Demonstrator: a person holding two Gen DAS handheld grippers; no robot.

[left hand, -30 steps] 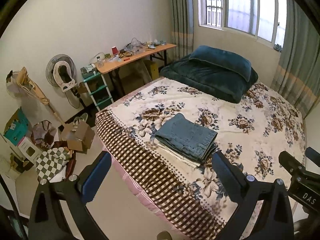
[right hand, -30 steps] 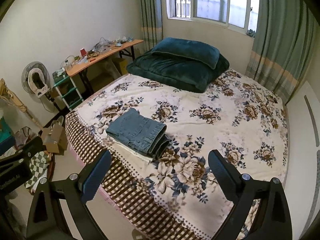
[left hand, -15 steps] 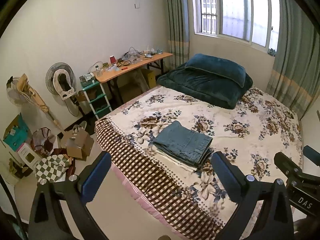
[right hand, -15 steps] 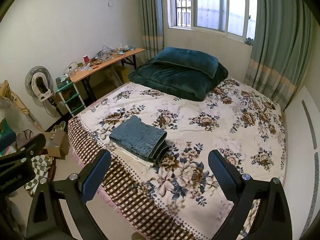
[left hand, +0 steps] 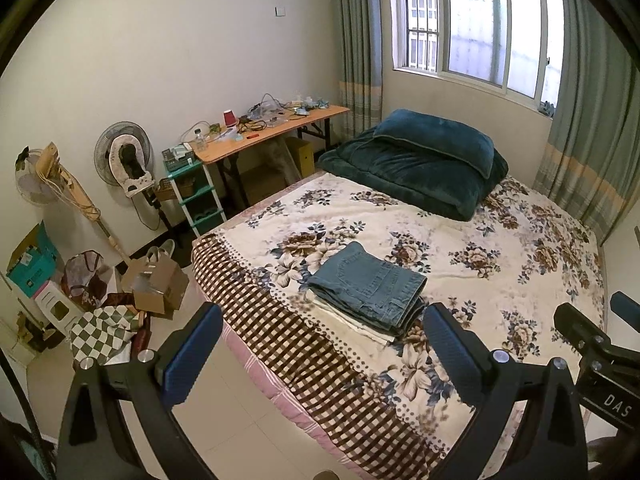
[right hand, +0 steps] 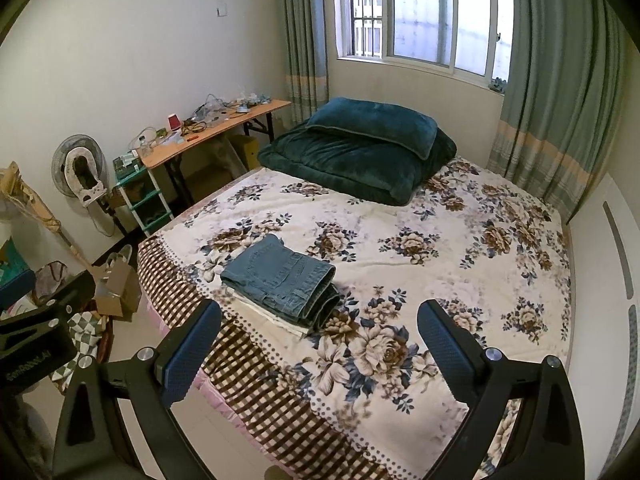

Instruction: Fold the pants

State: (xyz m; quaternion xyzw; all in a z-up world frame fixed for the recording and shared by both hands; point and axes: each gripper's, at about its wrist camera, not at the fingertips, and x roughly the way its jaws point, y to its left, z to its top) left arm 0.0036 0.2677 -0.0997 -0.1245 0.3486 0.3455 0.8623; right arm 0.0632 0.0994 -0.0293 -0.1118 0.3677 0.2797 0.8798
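The bed (left hand: 520,264), under a floral cover with a brown checked border, fills most of both views; its near right corner is cut off behind the gripper frames. At its head a dark green quilt (left hand: 404,172) lies folded with a matching pillow (left hand: 436,140) on top. The wooden desk (left hand: 272,128) by the wall carries small clutter too fine to identify. On the floor, cardboard boxes (left hand: 160,284) and bags crowd together, partly hidden by the left finger.

The folded jeans (left hand: 368,284) lie near the foot edge of the bed, on a pale folded garment (left hand: 352,320) of which only the edges show.

The left gripper (left hand: 320,356) hangs above the floor beside the bed, well apart from the jeans, its 2 fingers spread wide and empty. The right gripper (right hand: 318,348) hangs over the bed's foot edge, likewise spread wide with nothing between its fingers.
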